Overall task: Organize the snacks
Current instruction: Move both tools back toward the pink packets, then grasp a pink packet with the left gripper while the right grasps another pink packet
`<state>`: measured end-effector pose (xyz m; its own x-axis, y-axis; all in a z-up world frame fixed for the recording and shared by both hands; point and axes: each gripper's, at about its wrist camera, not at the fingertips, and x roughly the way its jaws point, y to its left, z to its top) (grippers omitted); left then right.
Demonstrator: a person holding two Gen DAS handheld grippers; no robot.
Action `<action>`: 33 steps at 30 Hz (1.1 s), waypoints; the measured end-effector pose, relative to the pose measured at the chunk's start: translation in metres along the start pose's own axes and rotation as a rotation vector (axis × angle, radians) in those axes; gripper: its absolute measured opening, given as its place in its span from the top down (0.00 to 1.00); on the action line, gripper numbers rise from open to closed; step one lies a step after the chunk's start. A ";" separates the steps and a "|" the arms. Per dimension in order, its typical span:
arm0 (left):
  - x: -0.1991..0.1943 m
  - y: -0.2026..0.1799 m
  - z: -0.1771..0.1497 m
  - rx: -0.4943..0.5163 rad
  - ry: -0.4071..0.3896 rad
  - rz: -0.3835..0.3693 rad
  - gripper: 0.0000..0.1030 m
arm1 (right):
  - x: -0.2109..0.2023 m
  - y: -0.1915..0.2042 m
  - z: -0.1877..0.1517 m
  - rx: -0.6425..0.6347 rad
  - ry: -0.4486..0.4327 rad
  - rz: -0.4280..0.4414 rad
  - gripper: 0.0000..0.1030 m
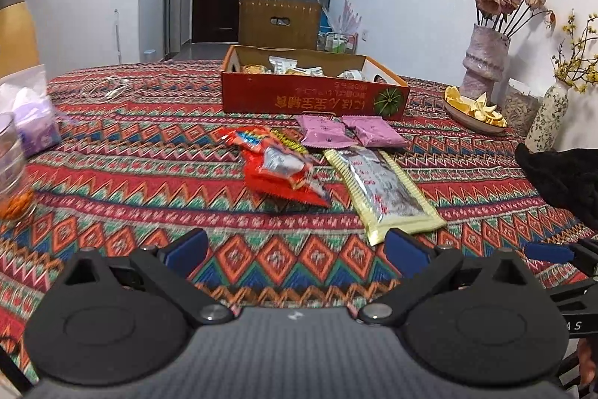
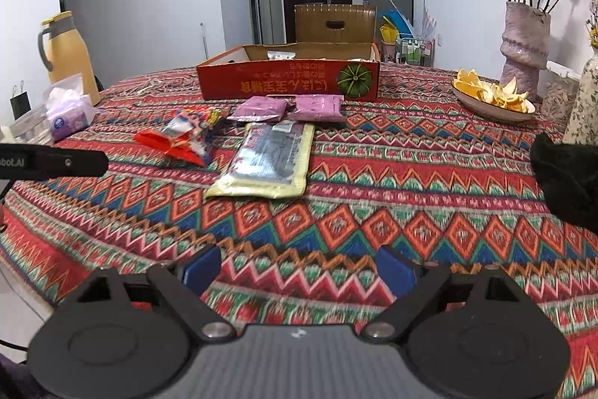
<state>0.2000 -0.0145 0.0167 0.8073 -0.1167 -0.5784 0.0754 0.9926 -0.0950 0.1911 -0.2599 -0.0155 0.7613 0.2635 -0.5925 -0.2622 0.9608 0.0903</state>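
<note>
Snack packets lie on a patterned tablecloth: a red packet point(image 1: 284, 171) point(image 2: 175, 144), a long pale-yellow packet point(image 1: 385, 191) point(image 2: 269, 159), and two pink packets point(image 1: 351, 131) point(image 2: 291, 107). Behind them stands a red cardboard box point(image 1: 314, 100) point(image 2: 287, 81) with several snacks inside. My left gripper point(image 1: 295, 249) hovers open, short of the red and yellow packets, with nothing between its blue pads. My right gripper point(image 2: 299, 270) is open too, over bare cloth in front of the yellow packet. Part of the right gripper point(image 1: 549, 251) shows at the right edge of the left wrist view.
A dish of orange peel point(image 1: 474, 111) point(image 2: 493, 100), a pink vase with dried roses point(image 1: 482, 62) point(image 2: 523, 51) and a patterned vase point(image 1: 545, 118) stand at the right. A tissue pack point(image 1: 37, 126) point(image 2: 69, 116), a yellow jug point(image 2: 71, 55) and a glass jar point(image 1: 11, 171) are left. Black fabric point(image 2: 568, 178) lies at right.
</note>
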 end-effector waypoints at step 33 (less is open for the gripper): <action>0.263 -0.055 0.123 0.231 0.220 0.003 0.23 | 0.208 -0.096 0.144 0.040 0.016 -0.067 0.41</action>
<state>0.4795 -0.0957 -0.0306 0.6635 -0.0933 -0.7423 0.2248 0.9712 0.0789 0.4597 -0.2845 -0.0325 0.7664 0.1974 -0.6112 -0.1870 0.9789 0.0817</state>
